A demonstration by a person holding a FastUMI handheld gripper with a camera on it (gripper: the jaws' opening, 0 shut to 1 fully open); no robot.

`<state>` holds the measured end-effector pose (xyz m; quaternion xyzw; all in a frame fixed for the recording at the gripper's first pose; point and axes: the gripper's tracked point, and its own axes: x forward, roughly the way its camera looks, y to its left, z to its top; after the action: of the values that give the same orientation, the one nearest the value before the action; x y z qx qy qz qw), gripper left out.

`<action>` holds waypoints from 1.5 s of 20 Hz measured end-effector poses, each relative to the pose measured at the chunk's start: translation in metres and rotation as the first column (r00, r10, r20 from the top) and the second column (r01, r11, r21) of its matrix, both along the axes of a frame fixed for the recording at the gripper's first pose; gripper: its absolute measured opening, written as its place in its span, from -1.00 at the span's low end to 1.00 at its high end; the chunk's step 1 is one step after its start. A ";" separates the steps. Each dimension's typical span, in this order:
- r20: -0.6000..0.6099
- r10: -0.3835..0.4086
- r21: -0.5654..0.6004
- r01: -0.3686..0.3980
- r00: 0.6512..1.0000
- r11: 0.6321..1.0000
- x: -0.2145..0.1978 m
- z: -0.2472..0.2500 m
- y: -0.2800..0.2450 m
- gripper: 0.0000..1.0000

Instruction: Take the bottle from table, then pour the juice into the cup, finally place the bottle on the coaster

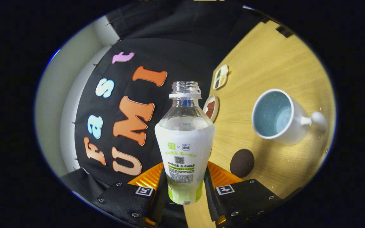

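My gripper (184, 185) is shut on a clear plastic bottle (185, 142) with a white and green label and no cap. Both fingers (158, 186) press on its lower body, and it stands straight up between them. The whole view is tilted, so the wooden table (271, 63) slopes away to the right of the bottle. A white cup (277, 115) with a pale blue inside and a handle stands on the table beyond the right finger. A dark round coaster (242, 163) lies on the table just ahead of the right finger, between it and the cup.
Two small dishes with brown pieces sit farther back on the table: a round one (211, 108) just behind the bottle's shoulder and an oblong one (220, 77) beyond it. The booth's black cloth wall hangs behind the bottle and to its left.
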<state>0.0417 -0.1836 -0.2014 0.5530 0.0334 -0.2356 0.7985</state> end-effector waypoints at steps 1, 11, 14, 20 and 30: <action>-0.014 0.020 -0.067 -0.021 1.000 0.998 0.003 0.004 0.002 0.14; -0.225 0.101 -0.589 -0.218 0.969 0.778 0.042 0.013 0.004 0.14; -0.287 0.089 -0.687 -0.270 0.954 0.675 0.051 0.009 0.004 0.14; -0.418 0.025 -0.783 -0.374 0.908 0.497 0.055 -0.014 -0.001 0.15; -0.596 0.009 -0.722 -0.541 0.803 0.431 0.063 -0.078 -0.007 0.15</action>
<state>0.1047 -0.1905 -0.2795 -0.0266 0.2129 -0.2152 0.9527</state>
